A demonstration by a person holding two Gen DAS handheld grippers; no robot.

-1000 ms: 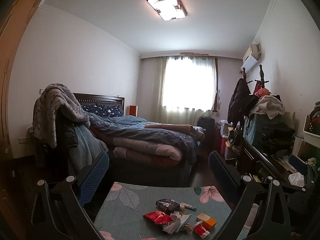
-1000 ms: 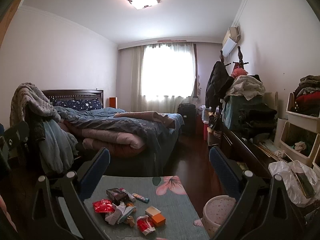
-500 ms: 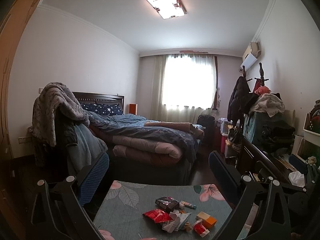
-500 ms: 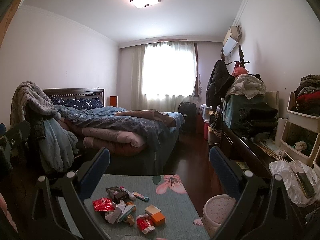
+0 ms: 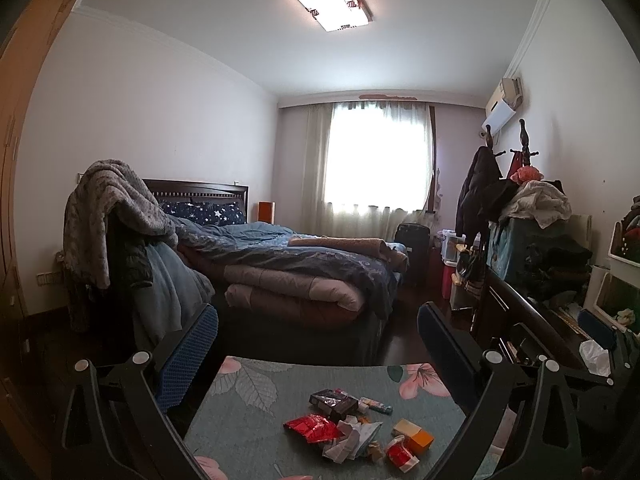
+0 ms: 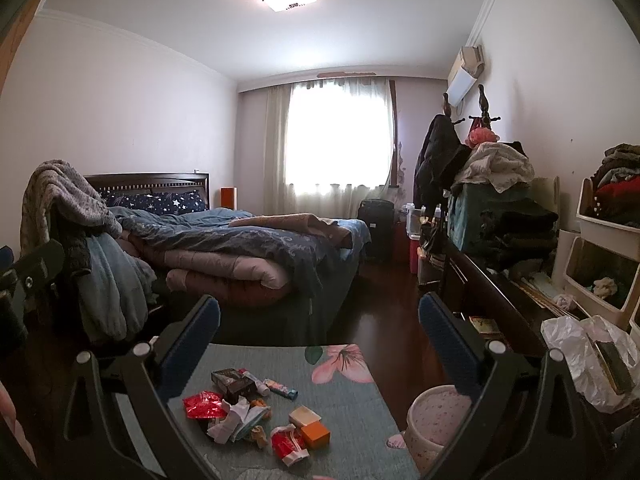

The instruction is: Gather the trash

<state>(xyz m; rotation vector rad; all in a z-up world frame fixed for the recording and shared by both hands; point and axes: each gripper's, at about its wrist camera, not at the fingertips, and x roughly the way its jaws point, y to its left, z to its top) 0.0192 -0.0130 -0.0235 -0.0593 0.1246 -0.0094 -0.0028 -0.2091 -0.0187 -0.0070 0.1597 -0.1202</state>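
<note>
A small pile of trash lies on a grey-green floral table (image 5: 248, 408) (image 6: 344, 396): a red wrapper (image 5: 310, 428) (image 6: 204, 405), crumpled white paper (image 5: 348, 442) (image 6: 236, 420), a dark packet (image 5: 334, 399) (image 6: 234, 380), an orange and cream box (image 5: 414, 434) (image 6: 310, 426), a red and white wrapper (image 5: 400, 456) (image 6: 289, 444) and a small tube (image 6: 282, 388). My left gripper (image 5: 318, 340) is open and empty above the table's far edge. My right gripper (image 6: 320, 330) is open and empty too. A pale speckled bin (image 6: 434, 424) stands right of the table.
A bed (image 5: 296, 268) with heaped quilts stands beyond the table. A chair draped with blankets (image 5: 116, 216) is at the left. A dark desk (image 6: 492, 292) with clothes, shelves and a white plastic bag (image 6: 580, 344) runs along the right. Dark wood floor (image 6: 384, 320) lies between.
Both views have drifted very slightly. The trash and both grippers stand as before.
</note>
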